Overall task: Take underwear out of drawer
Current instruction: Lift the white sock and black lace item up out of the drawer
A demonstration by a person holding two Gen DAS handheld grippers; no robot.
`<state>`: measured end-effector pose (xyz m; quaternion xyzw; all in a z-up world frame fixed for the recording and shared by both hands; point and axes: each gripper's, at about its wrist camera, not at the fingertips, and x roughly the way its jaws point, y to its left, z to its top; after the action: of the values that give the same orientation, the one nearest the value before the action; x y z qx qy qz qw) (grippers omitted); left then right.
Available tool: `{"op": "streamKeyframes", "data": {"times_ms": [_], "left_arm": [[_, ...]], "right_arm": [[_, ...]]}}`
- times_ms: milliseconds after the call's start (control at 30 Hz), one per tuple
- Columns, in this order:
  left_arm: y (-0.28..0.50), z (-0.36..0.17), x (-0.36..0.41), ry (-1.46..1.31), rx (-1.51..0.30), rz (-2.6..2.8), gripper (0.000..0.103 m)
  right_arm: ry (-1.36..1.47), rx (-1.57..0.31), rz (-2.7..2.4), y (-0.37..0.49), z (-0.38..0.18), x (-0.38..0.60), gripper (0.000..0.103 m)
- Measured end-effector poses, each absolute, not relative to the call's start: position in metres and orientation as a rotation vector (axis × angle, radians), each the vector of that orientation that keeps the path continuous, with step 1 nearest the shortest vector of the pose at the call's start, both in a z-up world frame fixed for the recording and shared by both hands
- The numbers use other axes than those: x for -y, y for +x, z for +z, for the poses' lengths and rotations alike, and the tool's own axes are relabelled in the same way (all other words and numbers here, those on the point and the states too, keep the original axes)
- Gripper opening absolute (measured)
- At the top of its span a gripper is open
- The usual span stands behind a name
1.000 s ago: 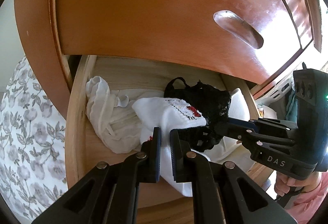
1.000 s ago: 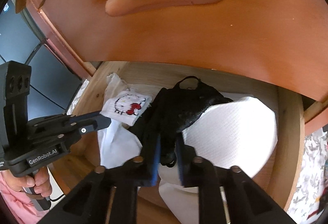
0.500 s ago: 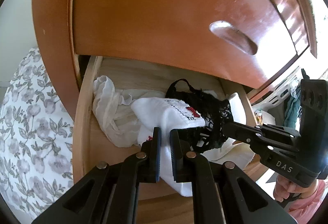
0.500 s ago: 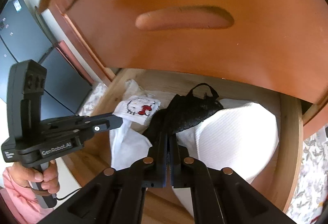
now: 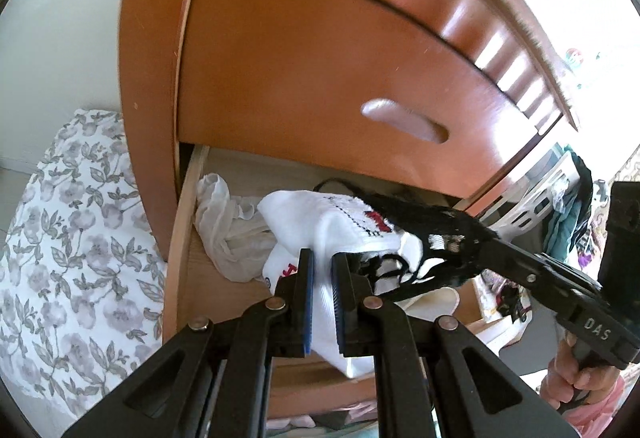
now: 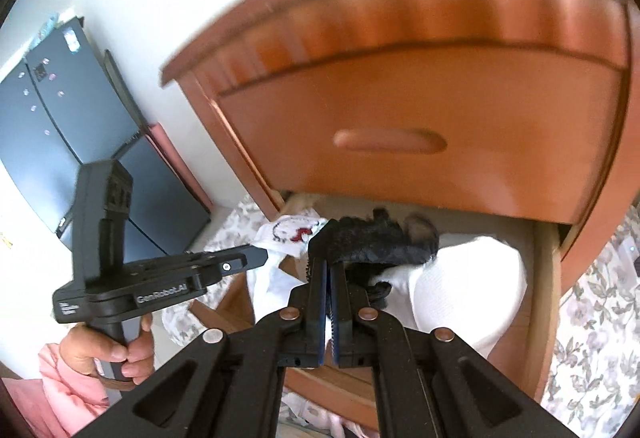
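Gripping white underwear [image 5: 320,234], left gripper [image 5: 322,270] clamped at 6 o'clock; right gripper [image 6: 328,278] pinching black lace underwear [image 6: 376,242], seemingly lifted above drawer [image 5: 180,246].

Right gripper [image 6: 329,292] jaws now clamped on the black lace underwear [image 6: 376,242], were apart before. Both grippers are higher; white garment [image 5: 320,234] in left gripper [image 5: 322,280] lifts above the drawer [image 5: 180,238].
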<state>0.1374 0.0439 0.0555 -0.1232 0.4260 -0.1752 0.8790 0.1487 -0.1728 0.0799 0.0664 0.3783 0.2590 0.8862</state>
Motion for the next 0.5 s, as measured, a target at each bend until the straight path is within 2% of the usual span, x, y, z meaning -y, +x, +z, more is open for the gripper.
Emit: {"op": "streamKeyframes", "data": {"times_ms": [500], "left_arm": [[0.089, 0.091, -0.057, -0.305, -0.787, -0.344, 0.009]], "right_arm": [[0.157, -0.622, 0.521, 0.082, 0.144, 0.191, 0.002]]}}
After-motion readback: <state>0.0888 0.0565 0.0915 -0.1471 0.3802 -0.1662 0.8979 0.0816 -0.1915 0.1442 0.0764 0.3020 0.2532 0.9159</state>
